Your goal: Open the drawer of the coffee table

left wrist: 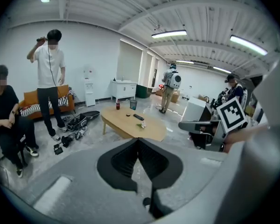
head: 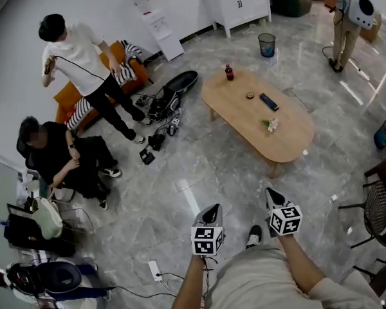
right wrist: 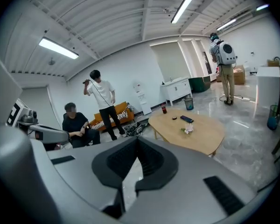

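An oval light-wood coffee table stands on the grey marble floor ahead of me, some way off; it also shows in the left gripper view and the right gripper view. No drawer shows from here. My left gripper and right gripper are held side by side low in the head view, both pointing toward the table and well short of it. Each has its jaws shut with nothing between them, as seen at the left gripper and the right gripper.
On the table lie a red-capped bottle, a small round lid, a dark remote and a white flower. Bags and gear litter the floor at its left. Two people are by an orange sofa; another stands far right. Dark chairs are at my right.
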`<act>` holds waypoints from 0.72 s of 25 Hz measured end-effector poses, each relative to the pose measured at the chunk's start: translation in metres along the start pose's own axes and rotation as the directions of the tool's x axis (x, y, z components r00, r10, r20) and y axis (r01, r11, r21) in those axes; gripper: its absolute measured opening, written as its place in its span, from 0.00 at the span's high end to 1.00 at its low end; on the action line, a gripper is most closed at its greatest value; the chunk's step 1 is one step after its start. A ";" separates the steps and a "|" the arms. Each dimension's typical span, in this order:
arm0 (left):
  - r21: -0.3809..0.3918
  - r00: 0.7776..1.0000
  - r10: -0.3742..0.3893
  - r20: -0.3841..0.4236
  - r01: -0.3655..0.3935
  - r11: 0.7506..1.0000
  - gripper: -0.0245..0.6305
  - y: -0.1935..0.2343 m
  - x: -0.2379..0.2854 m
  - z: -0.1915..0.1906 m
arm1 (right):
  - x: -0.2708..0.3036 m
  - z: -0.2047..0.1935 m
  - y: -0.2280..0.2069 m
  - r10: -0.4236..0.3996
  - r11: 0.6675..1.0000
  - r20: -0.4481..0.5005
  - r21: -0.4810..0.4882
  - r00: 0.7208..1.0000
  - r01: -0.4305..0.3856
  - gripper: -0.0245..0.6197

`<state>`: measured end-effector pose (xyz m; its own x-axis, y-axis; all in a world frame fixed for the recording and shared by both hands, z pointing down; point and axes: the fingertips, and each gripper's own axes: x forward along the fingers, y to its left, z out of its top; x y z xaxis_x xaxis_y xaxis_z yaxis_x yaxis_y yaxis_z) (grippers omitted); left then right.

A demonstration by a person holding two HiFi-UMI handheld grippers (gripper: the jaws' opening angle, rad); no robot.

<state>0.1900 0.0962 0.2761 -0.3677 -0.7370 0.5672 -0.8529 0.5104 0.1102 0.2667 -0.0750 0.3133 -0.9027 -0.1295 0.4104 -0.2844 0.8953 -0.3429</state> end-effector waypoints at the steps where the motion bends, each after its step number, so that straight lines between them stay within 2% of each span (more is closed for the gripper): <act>1: 0.007 1.000 0.001 0.000 -0.001 1.000 0.95 0.005 0.005 0.005 | 0.002 -0.002 -0.003 -0.007 1.000 0.003 0.011 1.000 0.007 0.94; 3: -0.012 0.999 0.024 0.023 -0.024 1.000 0.95 0.024 0.015 0.019 | 0.010 -0.004 -0.007 -0.014 1.000 0.008 0.023 1.000 0.013 0.94; 7: -0.131 0.990 0.099 0.097 -0.086 0.988 0.95 0.064 0.026 0.061 | 0.019 0.000 -0.021 -0.034 0.999 0.011 0.035 0.999 0.034 0.94; 9: -0.148 0.987 0.112 0.116 -0.094 0.985 0.95 0.073 0.028 0.077 | 0.021 0.002 -0.026 -0.053 0.998 0.005 0.036 0.999 0.053 0.94; 14: -0.139 0.992 0.070 0.102 -0.055 0.989 0.95 0.082 0.056 0.088 | 0.035 0.011 -0.037 -0.099 0.994 0.002 0.057 0.995 0.099 0.94; 18: -0.113 0.997 -0.006 0.075 0.014 0.993 0.95 0.087 0.091 0.095 | 0.051 0.010 -0.046 -0.144 0.985 -0.011 0.099 0.990 0.144 0.94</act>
<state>0.0474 0.0311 0.2600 -0.3896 -0.7711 0.5036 -0.8105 0.5467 0.2101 0.2306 -0.1275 0.3413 -0.8489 -0.2523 0.4644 -0.4420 0.8207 -0.3621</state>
